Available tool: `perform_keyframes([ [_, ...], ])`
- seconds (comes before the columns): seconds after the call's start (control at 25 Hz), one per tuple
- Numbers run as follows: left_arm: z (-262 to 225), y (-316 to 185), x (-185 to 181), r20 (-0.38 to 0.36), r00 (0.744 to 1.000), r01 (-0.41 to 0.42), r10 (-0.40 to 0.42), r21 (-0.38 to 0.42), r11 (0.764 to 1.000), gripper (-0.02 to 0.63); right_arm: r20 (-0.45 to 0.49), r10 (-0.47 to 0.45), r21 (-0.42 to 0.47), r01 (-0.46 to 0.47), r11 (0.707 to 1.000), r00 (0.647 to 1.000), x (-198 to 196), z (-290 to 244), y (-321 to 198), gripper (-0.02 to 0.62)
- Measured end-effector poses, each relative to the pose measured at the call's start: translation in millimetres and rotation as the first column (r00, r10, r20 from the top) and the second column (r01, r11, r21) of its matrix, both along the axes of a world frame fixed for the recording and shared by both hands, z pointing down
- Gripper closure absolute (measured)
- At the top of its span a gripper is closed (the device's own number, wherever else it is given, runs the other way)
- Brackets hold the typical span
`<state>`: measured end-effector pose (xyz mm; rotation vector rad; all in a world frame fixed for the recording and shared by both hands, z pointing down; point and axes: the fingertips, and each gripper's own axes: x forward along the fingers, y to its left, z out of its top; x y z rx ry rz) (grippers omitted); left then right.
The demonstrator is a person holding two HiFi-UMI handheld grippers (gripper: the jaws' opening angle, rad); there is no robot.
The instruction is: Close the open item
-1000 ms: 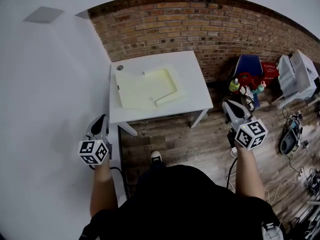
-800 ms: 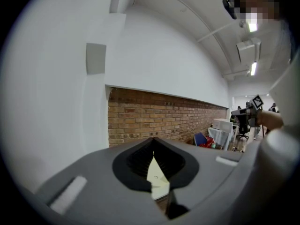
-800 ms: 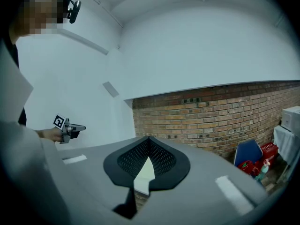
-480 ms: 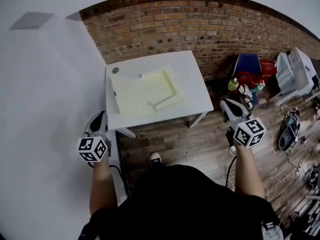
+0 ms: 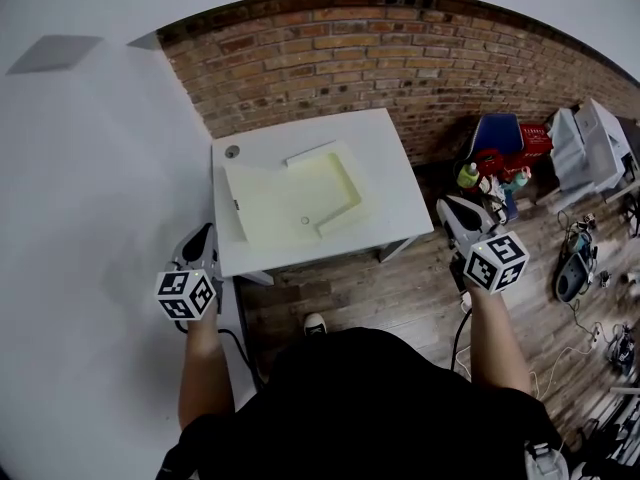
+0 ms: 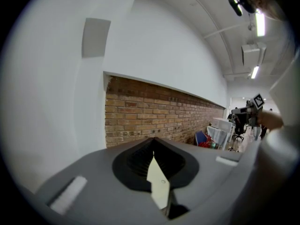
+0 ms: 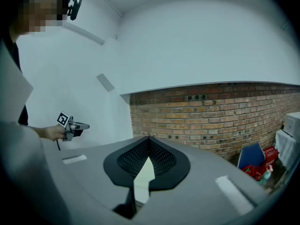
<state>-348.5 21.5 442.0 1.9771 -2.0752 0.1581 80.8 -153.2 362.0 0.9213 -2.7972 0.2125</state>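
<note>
Table (image 5: 400, 203): smooth matt white top. Box (image 5: 280, 203) on table: pale yellow card, matt. Wall (image 5: 330, 58) behind table: rough red brick. Floor (image 5: 370, 288) under table: worn wood planks.

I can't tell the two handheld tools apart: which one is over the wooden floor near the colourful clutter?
The right gripper, right of the white table. The left gripper hangs on the table's other side, against the white wall.
</note>
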Motion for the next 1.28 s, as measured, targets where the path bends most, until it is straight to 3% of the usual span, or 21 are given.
perform_keyframes([
  [0.72, 20.2, -41.5, -77.2, -0.04, 0.997, -0.069, 0.067, -0.042, 0.997, 0.601, -0.027, -0.015, 0.006, 0.015, 1.0, 1.0, -99.0, -6.1, -27.2, 0.594],
  [1.28, 33.7, -45.2, -102.3, -0.063, 0.993, -0.103, 0.098, -0.086, 0.991, 0.601, -0.034, -0.045, -0.003, 0.045, 0.999, 0.998, -148.4, -0.1, -25.9, 0.595],
])
